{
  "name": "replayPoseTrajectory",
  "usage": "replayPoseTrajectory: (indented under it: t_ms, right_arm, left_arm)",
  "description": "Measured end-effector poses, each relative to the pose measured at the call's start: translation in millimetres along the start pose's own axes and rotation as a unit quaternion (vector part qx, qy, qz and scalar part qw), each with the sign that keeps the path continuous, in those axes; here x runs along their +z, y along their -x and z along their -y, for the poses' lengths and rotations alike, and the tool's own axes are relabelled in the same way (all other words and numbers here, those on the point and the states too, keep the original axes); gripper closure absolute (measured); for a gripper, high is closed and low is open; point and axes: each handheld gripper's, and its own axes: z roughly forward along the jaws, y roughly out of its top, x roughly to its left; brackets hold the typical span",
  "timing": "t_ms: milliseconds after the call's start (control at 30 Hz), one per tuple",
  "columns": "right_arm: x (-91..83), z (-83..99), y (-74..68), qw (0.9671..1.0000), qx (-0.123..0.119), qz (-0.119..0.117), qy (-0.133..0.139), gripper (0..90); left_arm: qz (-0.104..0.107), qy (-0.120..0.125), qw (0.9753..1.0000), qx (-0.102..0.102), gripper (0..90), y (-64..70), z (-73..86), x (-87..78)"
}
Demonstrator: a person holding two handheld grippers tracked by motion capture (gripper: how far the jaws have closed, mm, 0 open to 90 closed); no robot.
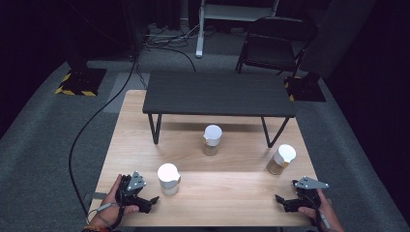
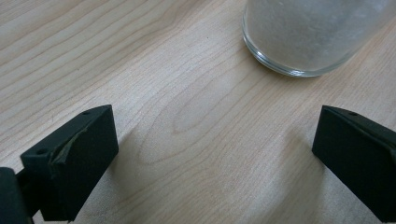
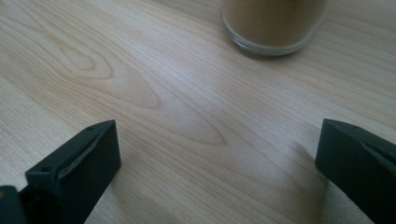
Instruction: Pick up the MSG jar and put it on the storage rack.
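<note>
Glass jars with white lids are placed on the wooden tabletop [image 1: 232, 193]: one jar of white powder [image 1: 168, 179] just beside the left hand-held gripper [image 1: 151, 202], one jar of brown powder [image 1: 281, 159] near the right hand-held gripper [image 1: 280, 200]. Both grippers are held with jaws wide apart, gripping nothing.

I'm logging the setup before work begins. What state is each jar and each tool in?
Near-left jar: upright, white lid on, holds white grains, untouched.
Middle jar: upright, white lid on, untouched.
Right jar: upright, white lid on, brown contents, untouched.
Left tool: jaws wide open, empty, low over the table.
Right tool: jaws wide open, empty.
</note>
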Motion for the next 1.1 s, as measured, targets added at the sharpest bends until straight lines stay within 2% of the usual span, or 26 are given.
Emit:
replayPoseTrajectory:
  t_ms: [567,833,933,1100]
  right_arm:
    - [-2.4,2.4,-0.5,1.0000,0.004,0.004,0.000,0.0]
    - [-2.4,2.4,-0.5,1.0000,0.003,0.004,0.000,0.0]
    - [-2.4,2.4,-0.5,1.0000,0.004,0.004,0.000,0.0]
    - [-2.4,2.4,-0.5,1.0000,0.004,0.004,0.000,0.0]
  left_arm:
    - [-0.006,0.000,1.0000,-0.008,0.1,2.4,1.0,-0.8]
    - [-0.015,0.001,0.9998,-0.011,1.2,7.7,1.3,-2.2]
    - [-0.015,0.005,0.9998,-0.012,1.5,8.9,2.0,-3.2]
    - [-0.016,0.027,0.9994,-0.015,1.4,11.8,5.6,-10.3]
